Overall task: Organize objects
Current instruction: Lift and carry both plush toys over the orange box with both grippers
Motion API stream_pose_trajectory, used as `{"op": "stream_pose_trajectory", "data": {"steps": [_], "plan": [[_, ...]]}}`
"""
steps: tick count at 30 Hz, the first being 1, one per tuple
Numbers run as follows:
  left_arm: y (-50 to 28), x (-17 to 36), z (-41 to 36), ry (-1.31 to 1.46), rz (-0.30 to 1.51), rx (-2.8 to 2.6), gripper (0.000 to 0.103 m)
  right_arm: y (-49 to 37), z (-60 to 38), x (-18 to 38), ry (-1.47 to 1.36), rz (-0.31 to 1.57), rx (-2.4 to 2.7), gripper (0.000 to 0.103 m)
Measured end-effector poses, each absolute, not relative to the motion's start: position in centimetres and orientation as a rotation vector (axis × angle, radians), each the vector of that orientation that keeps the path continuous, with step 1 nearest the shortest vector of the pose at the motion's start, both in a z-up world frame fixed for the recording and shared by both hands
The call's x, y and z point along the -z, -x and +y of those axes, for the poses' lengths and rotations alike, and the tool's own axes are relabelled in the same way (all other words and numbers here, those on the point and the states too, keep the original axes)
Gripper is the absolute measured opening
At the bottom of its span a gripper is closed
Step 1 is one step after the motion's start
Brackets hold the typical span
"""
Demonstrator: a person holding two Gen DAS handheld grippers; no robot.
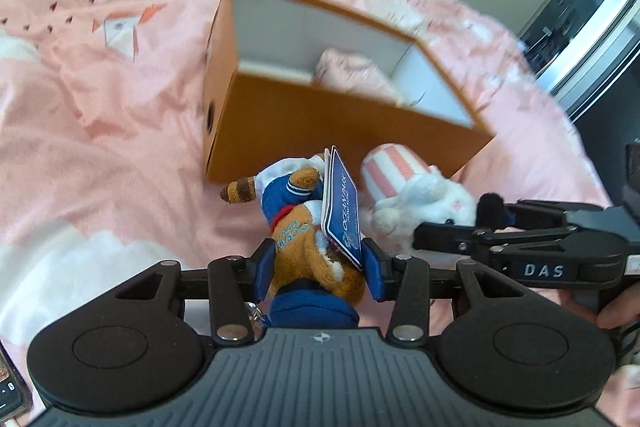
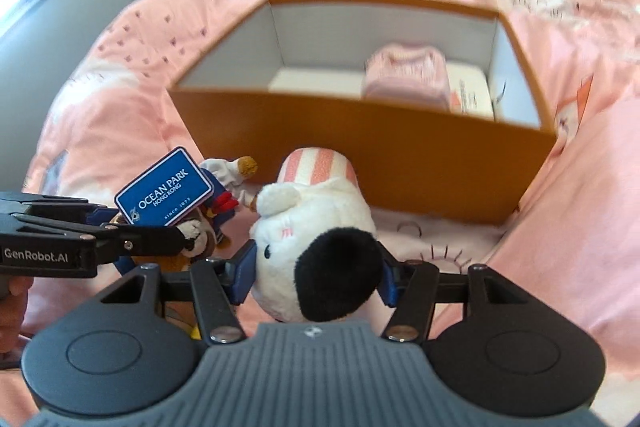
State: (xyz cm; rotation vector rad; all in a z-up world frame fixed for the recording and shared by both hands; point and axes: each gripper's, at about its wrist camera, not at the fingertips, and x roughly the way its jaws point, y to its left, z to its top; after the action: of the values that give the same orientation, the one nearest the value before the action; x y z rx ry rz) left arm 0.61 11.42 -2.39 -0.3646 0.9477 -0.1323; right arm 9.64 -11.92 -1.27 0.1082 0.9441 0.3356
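Left wrist view: left gripper [image 1: 316, 267] has its blue pads clamped on a brown plush animal in a blue sailor outfit [image 1: 304, 227], jaws about half closed around its body. A blue Ocean Park Hong Kong tag [image 1: 340, 211] stands on edge against the plush. Landmark: orange cardboard box [image 1: 320, 123], open top, white inside, sitting on a pink bedspread [image 1: 100, 99]. The plush is on the near side of the box, close to its front wall.

Right wrist view: right gripper [image 2: 316, 275] grips a white plush with a black ear [image 2: 316, 247] and pink-striped part, pads pressed on both sides. It is also just in front of the box's near wall [image 2: 400, 163], beside the sailor plush. Inside the box, toward its right end, lies a pink striped soft item [image 2: 406, 75] next to a white packet [image 2: 470, 95]. Details blurred.
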Motion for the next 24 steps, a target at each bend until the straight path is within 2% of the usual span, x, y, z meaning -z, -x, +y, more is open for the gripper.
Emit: {"op": "stream_pose_trajectory", "data": {"steps": [13, 20, 24], "plan": [[-1.1, -3.8, 11.6, 0.396, 0.778, 0.198, 0.051, -8.9, -13.6, -6.8, -0.192, 0.729, -0.394, 0.06], [-4.9, -7.6, 13.6, 0.405, 0.697, 0.228, 0.051, -12.4, -14.7, -10.5, -0.244, 0.631, -0.403, 0.06], [-8.4, -7.9, 14.5, 0.416, 0.712, 0.221, 0.051, -15.5, -15.6, -11.2, -0.301, 0.601, -0.395, 0.06]]}}
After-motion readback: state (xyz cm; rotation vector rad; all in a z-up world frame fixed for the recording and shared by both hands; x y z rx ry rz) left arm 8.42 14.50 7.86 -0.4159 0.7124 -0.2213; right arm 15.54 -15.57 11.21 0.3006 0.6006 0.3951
